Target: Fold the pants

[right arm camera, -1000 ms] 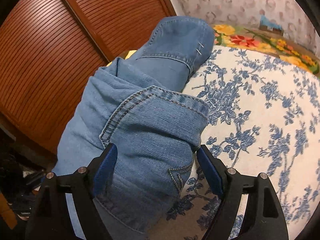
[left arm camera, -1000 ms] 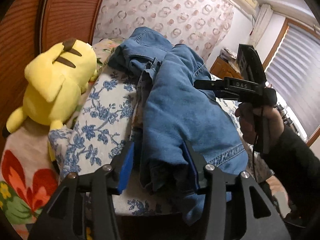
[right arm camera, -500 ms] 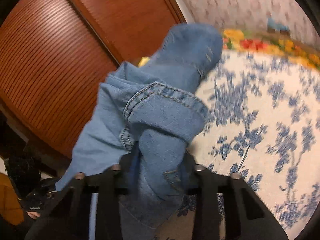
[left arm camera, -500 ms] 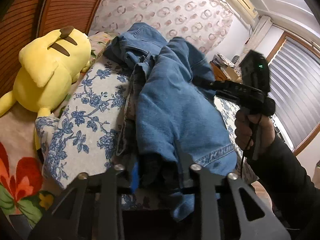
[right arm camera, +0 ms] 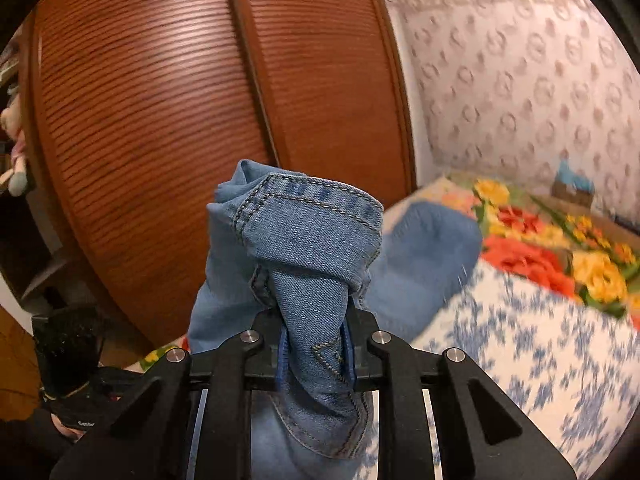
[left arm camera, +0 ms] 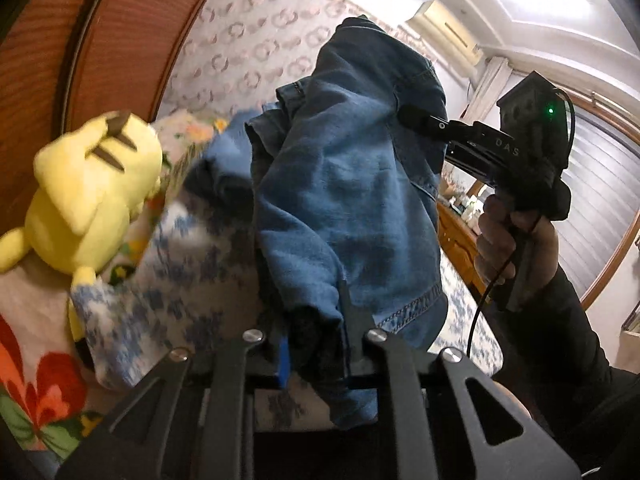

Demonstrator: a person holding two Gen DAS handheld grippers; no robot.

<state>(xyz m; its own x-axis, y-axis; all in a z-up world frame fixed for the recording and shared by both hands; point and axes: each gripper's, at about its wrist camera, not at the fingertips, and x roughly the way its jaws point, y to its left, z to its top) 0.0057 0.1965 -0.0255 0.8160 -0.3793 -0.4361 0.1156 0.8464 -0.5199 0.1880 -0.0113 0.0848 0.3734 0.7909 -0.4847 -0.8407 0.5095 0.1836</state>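
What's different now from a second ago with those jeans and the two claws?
Both claws were open around the jeans lying on the bed. The left claw has shut on one bunch of denim; the right claw's jaws are closing on the bunch between them. Both have lifted the jeans off the bed. The yellow plush toy stayed put.

Floral bedcover [right arm camera: 532, 364] blurred; jeans [left arm camera: 348, 200] hide tongs' tips.

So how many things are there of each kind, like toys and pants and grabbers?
Yellow plush toy: 1
Blue jeans: 1
Blue-flowered cushion: 1
Grabbers: 2, the left gripper and the right gripper, each pinching the jeans
Total: 5
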